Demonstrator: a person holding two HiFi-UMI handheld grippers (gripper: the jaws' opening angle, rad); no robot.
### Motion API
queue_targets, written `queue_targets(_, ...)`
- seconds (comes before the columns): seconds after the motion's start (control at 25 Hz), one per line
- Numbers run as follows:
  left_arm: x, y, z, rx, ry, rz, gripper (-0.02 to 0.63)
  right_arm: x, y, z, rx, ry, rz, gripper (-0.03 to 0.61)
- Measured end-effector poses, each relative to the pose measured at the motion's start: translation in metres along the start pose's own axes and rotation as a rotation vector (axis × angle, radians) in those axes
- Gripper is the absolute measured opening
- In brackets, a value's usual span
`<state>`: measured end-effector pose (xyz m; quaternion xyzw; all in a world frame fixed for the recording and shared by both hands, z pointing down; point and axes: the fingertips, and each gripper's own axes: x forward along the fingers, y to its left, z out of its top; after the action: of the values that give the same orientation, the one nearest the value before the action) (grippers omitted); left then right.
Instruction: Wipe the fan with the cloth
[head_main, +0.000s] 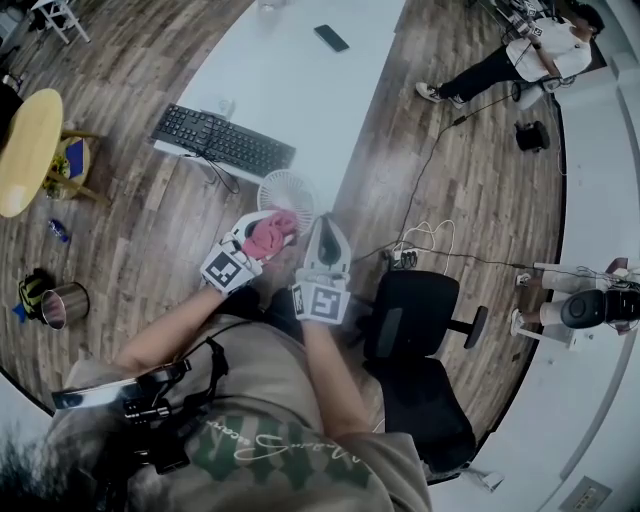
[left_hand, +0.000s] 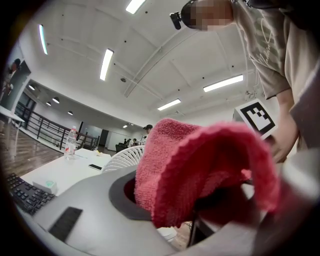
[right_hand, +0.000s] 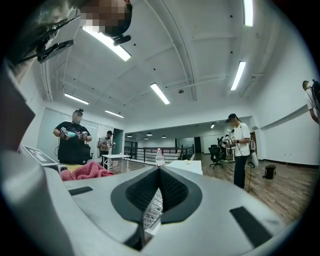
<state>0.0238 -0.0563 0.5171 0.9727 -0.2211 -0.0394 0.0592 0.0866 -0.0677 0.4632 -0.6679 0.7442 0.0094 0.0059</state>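
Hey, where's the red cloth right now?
In the head view, the red cloth sits in the jaws of the left gripper, just below the white fan at the near edge of the table and left of the right gripper.

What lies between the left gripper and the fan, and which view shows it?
The pink cloth, clamped in the jaws of the left gripper. The left gripper view shows it bulging forward with the grille of the white fan behind it.

Left tool (head_main: 277, 229) clamps the cloth (left_hand: 200, 160); right tool (head_main: 324, 222) closed, both level.
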Motion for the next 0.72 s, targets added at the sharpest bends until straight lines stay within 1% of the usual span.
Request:
queue_targets(0.08,-0.002,0.0,-0.002,-0.002,0.002,0.005,0.172,-0.001,0.0,-0.001,0.0,0.004,0.002,0.009)
queue_targets(0.24,-0.006,0.0,-0.007,0.024,0.021,0.02,0.175,-0.005,-0.002,0.002,-0.011,-0.002,0.002,0.009)
queue_targets(0.72,-0.015,0.007,-0.013,-0.029,0.013,0.033,0.176,-0.004,-0.001,-0.001,-0.009,0.006,0.005,0.009)
